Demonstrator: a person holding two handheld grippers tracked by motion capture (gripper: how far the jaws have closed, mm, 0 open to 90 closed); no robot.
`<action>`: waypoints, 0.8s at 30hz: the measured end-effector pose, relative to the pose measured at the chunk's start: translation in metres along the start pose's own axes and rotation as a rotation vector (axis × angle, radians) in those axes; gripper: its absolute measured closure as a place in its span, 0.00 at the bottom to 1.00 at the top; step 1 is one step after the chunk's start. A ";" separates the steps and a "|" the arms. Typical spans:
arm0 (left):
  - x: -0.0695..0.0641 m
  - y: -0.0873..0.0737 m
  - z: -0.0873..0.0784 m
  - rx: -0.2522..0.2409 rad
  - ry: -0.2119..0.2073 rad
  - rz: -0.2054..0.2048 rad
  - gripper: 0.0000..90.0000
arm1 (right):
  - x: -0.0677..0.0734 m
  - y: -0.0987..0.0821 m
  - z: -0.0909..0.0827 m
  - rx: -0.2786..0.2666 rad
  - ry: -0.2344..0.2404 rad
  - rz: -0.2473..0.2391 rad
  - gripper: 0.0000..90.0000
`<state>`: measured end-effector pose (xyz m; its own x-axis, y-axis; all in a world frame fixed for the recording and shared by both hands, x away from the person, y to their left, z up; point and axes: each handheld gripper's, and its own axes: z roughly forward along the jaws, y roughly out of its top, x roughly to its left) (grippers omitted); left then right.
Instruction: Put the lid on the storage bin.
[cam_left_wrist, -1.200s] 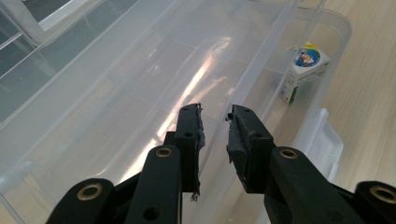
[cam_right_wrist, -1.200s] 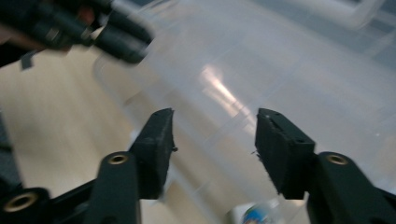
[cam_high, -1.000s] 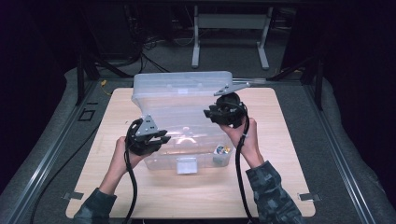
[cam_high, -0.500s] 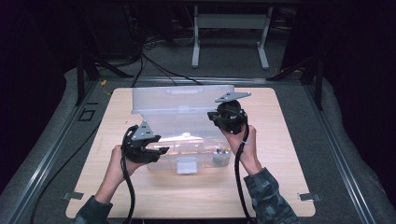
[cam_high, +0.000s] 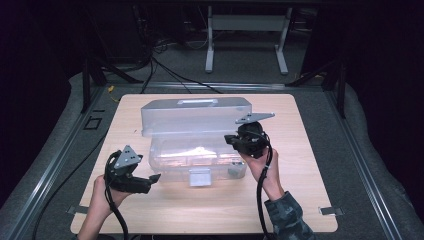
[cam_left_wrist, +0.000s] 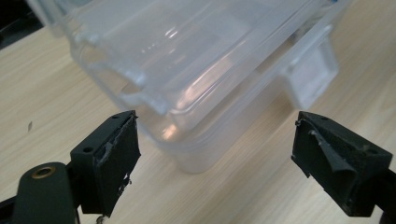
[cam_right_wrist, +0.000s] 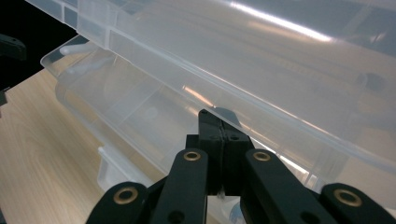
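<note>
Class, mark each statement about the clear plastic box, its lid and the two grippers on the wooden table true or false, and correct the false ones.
1. The box lid is raised. True.
2. The left gripper is clamped on the box. False: its jaws stand open, apart from the box, and have just been opening.
3. The right gripper is shut. True.
4. The box sits on the floor. False: it sits on the table.
5. The left gripper is beside the box's front corner. True.
</note>
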<state>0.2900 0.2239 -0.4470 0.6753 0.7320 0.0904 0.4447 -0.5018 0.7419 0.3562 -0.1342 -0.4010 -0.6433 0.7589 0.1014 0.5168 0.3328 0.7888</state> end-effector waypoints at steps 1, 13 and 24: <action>0.002 -0.002 0.003 0.005 0.000 -0.010 0.15 | 0.000 -0.002 0.000 0.002 0.005 0.002 1.00; 0.020 -0.019 0.027 0.063 -0.004 -0.071 0.07 | 0.002 -0.022 -0.004 0.040 0.059 0.021 1.00; 0.023 -0.029 0.039 0.097 0.014 -0.091 0.04 | 0.010 -0.045 0.007 0.149 0.048 -0.023 1.00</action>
<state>0.3159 0.2374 -0.4919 0.6213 0.7828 0.0354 0.5593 -0.4746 0.6797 0.3302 -0.1375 -0.4396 -0.6802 0.7238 0.1156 0.5776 0.4321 0.6926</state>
